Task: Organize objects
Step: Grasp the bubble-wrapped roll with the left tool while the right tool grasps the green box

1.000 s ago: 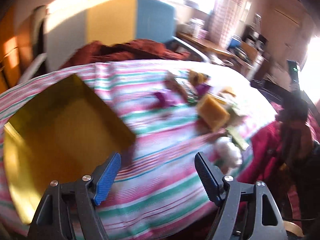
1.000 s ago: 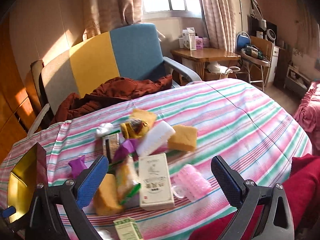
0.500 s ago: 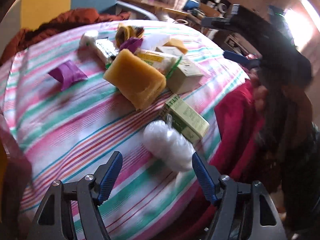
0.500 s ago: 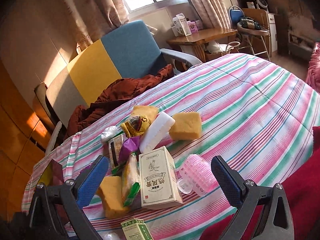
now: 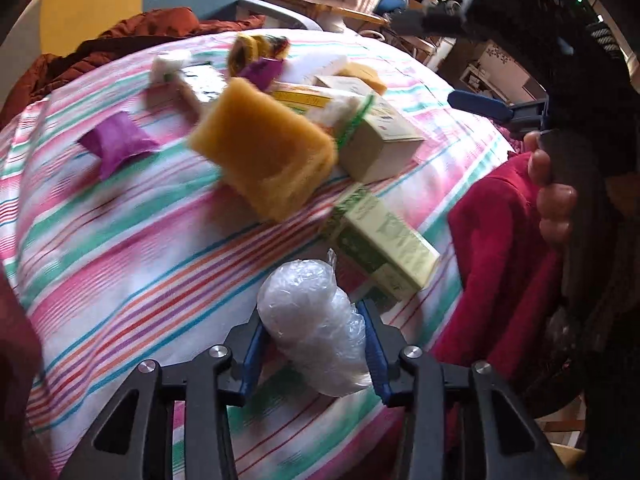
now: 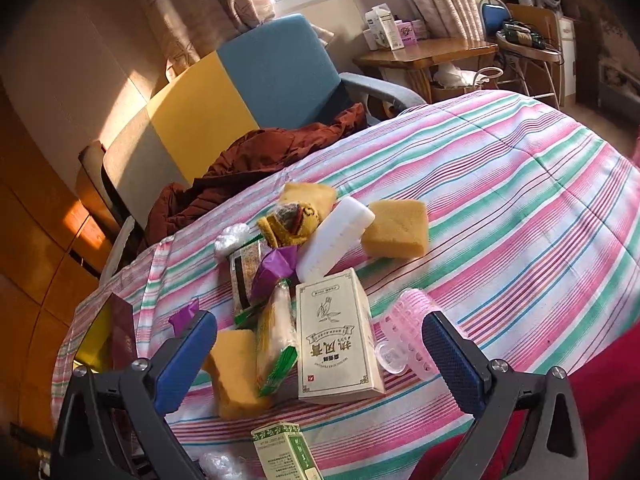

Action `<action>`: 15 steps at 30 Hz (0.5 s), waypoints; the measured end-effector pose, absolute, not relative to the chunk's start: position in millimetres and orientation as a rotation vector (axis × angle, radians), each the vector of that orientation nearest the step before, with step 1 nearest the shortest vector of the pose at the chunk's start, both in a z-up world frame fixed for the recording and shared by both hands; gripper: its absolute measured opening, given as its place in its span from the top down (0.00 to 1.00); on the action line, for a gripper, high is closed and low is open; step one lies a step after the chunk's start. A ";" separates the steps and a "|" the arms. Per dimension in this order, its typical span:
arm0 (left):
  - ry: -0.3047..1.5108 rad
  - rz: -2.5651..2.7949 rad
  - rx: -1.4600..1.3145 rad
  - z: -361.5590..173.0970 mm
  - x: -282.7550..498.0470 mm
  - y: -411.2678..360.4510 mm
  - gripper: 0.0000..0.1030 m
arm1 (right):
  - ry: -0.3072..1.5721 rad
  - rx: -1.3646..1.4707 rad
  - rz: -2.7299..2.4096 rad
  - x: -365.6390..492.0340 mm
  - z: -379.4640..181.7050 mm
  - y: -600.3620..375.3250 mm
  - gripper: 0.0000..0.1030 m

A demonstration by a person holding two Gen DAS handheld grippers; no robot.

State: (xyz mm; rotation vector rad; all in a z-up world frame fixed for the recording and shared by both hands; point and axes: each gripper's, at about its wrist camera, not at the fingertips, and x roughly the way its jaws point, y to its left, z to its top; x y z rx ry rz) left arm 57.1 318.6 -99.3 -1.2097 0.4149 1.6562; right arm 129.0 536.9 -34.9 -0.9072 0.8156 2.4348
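Crinkled clear plastic bundle [image 5: 316,320] sits clamped between the left gripper [image 5: 314,344] jaws at the near edge of the striped bedspread [image 5: 120,248], likely chosen as the nearest loose piece. Right gripper [image 6: 320,364] hovers over the clutter with jaws apart, empty. Sunlit bedroom; armchair [image 6: 256,76] behind.

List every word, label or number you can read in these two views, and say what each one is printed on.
"抗风膏", in large characters, seen upside down: on the beige box.
Small print above and below it on that box: too small to read.
Green box: printing too blurred to read.
Cartons on the desk: too small to read.
Left wrist view: all box print is blurred; nothing legible.
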 end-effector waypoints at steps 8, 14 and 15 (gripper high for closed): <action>0.431 1.774 -1.171 -96.6 37.1 274.4 0.57 | 0.651 -1.167 2.491 104.7 -46.9 498.7 0.00; 0.385 1.781 -1.178 -101.4 32.7 263.3 0.55 | 0.351 -1.590 2.401 92.2 -72.8 455.2 0.02; 0.384 1.782 -1.180 -101.8 32.5 263.3 0.54 | 0.309 -1.655 2.361 91.7 -81.0 450.4 0.09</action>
